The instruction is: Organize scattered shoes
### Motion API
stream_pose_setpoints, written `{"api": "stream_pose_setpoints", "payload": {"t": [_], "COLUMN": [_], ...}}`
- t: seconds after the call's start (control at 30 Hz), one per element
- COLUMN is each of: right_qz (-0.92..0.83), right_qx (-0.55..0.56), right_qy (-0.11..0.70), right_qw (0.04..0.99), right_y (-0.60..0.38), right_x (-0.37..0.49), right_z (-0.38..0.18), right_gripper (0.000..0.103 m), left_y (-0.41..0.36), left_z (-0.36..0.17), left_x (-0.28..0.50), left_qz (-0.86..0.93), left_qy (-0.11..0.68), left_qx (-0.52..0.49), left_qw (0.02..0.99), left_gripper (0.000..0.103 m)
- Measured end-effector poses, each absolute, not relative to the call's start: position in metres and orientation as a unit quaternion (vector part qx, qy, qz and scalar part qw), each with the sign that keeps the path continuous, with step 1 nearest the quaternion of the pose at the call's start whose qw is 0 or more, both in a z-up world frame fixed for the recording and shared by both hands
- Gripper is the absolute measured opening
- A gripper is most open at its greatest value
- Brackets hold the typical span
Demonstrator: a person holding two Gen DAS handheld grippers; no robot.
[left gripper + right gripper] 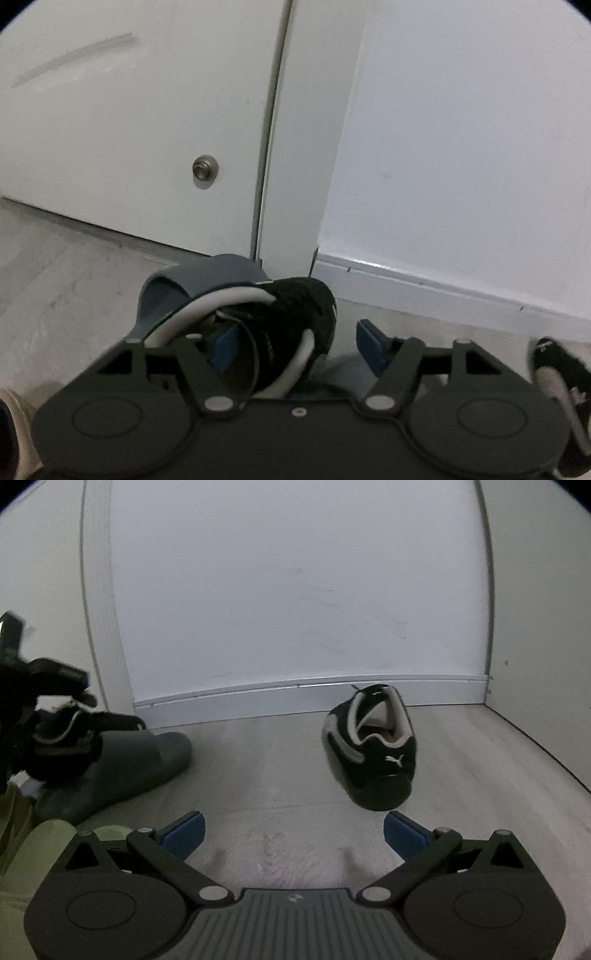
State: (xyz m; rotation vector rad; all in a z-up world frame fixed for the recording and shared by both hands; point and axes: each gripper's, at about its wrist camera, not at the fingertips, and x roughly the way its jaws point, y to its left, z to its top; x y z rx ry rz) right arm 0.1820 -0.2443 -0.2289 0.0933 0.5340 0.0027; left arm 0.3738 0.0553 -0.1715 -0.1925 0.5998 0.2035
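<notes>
A black sneaker with white trim (295,310) rests tilted on a grey-blue slide sandal (207,273) by the door frame. My left gripper (298,347) is open around the sneaker's right side wall: one blue pad sits inside the shoe's mouth, the other outside, clear of the rim. The right wrist view shows that same sneaker (62,734) on the slide (136,764) at far left. Its mate, a black sneaker with a white logo (373,749), stands heel toward me near the skirting board. My right gripper (293,834) hovers open and empty over bare floor just before it.
A white door with a round metal fitting (205,168) and a white wall with skirting board (443,284) close off the far side. Another dark shoe with pale trim (11,424) shows at the lower left edge. A pale green shape (44,842) lies at lower left. A side wall (535,627) bounds the right.
</notes>
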Motion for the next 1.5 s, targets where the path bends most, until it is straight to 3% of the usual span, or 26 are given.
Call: {"api": "stream_pose_setpoints", "payload": {"t": [0.13, 0.17, 0.2, 0.37, 0.7, 0.9, 1.17, 1.5], "right_qz": [0.011, 0.015, 0.018, 0.027, 0.021, 0.012, -0.022, -0.111], "right_qx": [0.033, 0.031, 0.028, 0.023, 0.020, 0.030, 0.024, 0.076], "right_qy": [0.265, 0.264, 0.263, 0.258, 0.235, 0.209, 0.167, 0.183], "right_qw": [0.964, 0.964, 0.964, 0.966, 0.972, 0.977, 0.985, 0.974], "right_y": [-0.239, -0.238, -0.237, -0.234, -0.240, -0.253, -0.281, -0.337], "right_x": [0.180, 0.179, 0.179, 0.177, 0.170, 0.159, 0.131, 0.111], "right_z": [-0.230, -0.229, -0.229, -0.227, -0.214, -0.194, -0.160, -0.156], "right_gripper": [0.102, 0.102, 0.102, 0.102, 0.102, 0.102, 0.102, 0.102], "left_y": [0.047, 0.045, 0.048, 0.068, 0.099, 0.069, -0.007, -0.096], "left_z": [-0.176, -0.176, -0.179, -0.185, -0.151, -0.105, -0.098, -0.152], "left_x": [0.376, 0.376, 0.375, 0.370, 0.332, 0.278, 0.207, 0.140], "left_qz": [0.115, 0.116, 0.116, 0.107, 0.109, 0.080, 0.030, 0.005], "left_qy": [0.292, 0.291, 0.291, 0.270, 0.205, 0.157, 0.183, 0.261], "left_qx": [-0.074, -0.072, -0.086, -0.155, -0.344, -0.359, -0.408, -0.417], "left_qw": [0.947, 0.947, 0.946, 0.944, 0.910, 0.917, 0.894, 0.871], "left_gripper": [0.067, 0.045, 0.031, 0.017, 0.015, 0.015, 0.015, 0.014]}}
